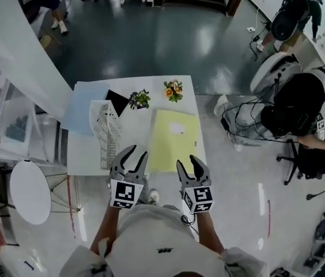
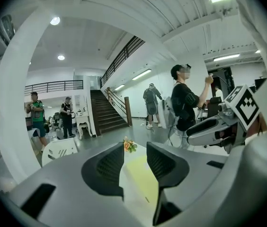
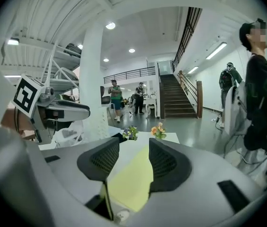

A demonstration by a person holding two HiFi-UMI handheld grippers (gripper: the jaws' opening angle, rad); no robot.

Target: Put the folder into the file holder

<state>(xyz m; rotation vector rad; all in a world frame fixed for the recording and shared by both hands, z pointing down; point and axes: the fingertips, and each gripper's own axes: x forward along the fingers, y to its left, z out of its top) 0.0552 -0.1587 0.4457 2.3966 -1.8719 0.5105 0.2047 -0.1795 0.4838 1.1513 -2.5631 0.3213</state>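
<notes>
While both grippers hover at the table's (image 1: 90,161) near edge, nothing is held: left gripper (image 1: 138,152) and right gripper (image 1: 186,161) each have jaws drawn together, empty. Task looks unstarted; grasp, lift and insertion all remain. The yellow folder (image 1: 174,140) lies flat just ahead of the right gripper, its near edge close to the table rim, likely the easiest place to pinch. The file holder (image 1: 106,131) stands left of it, bare strip between. Flower pots (image 1: 140,99) crowd the far side.
</notes>
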